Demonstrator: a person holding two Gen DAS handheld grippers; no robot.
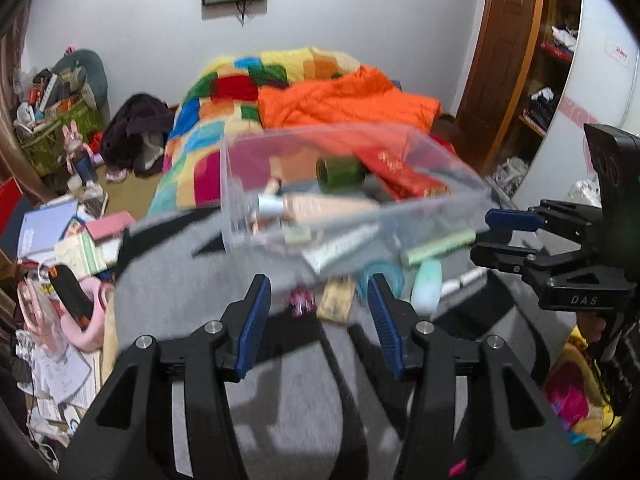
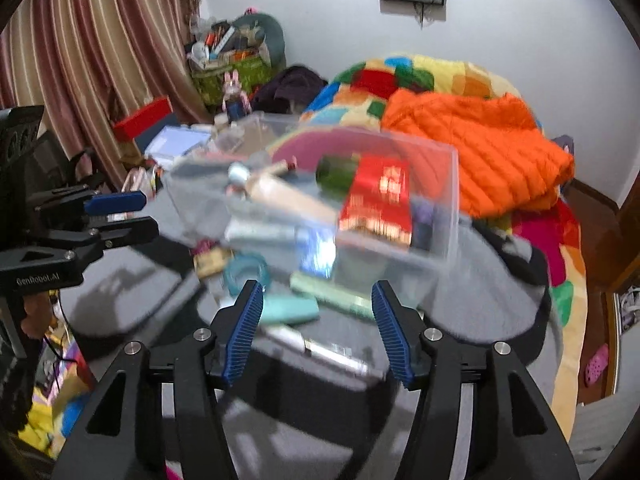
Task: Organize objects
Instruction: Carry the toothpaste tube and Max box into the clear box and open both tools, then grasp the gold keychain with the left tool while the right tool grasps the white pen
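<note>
Both the left hand-held gripper (image 1: 318, 306) and the right hand-held gripper (image 2: 318, 312) are released, hovering before the clear bin (image 2: 450, 216) of toiletries on the grey cushion (image 1: 280, 380).

The box (image 1: 436, 200) is showing clear, glossy plastic; the grey cover (image 1: 172, 280) under it is looking like matt, fuzzy cloth. The red packet (image 2: 376, 204) is gleaming with foil, and the orange jacket (image 2: 480, 156) is looking quilted.
</note>
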